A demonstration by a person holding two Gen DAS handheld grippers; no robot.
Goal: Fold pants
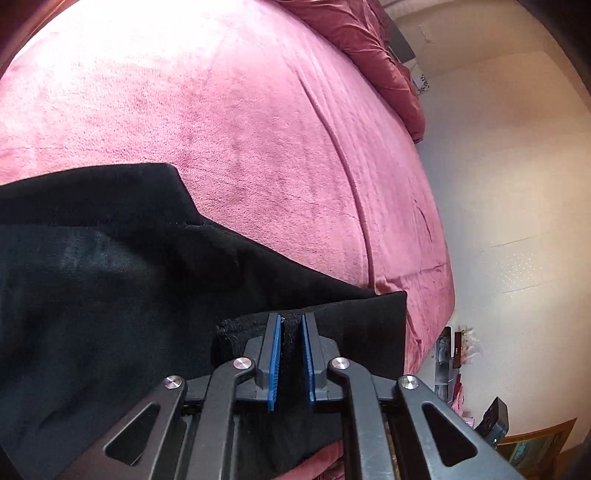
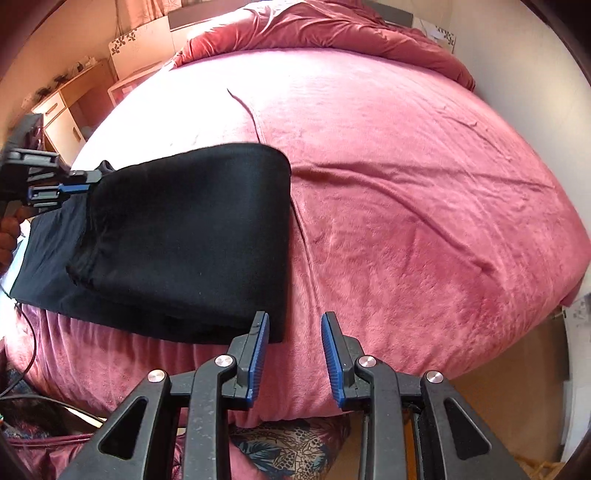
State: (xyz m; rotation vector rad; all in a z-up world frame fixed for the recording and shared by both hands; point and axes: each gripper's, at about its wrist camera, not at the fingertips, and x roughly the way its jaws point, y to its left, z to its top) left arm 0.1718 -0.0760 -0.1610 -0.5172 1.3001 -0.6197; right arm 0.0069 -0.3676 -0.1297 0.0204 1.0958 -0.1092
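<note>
The left gripper (image 1: 291,321) pinches the black pants' (image 2: 192,236) edge, apparently to carry a fold, while the right gripper (image 2: 294,321) hangs parted and empty beside the part-folded garment lying on the pink bed (image 2: 424,206).

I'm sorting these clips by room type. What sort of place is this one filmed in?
Most likely a home bedroom. The black pants lie on a wide bed under a pink plush blanket, a rumpled red duvet is bunched at its far end, and a wooden desk with drawers stands beside it.
</note>
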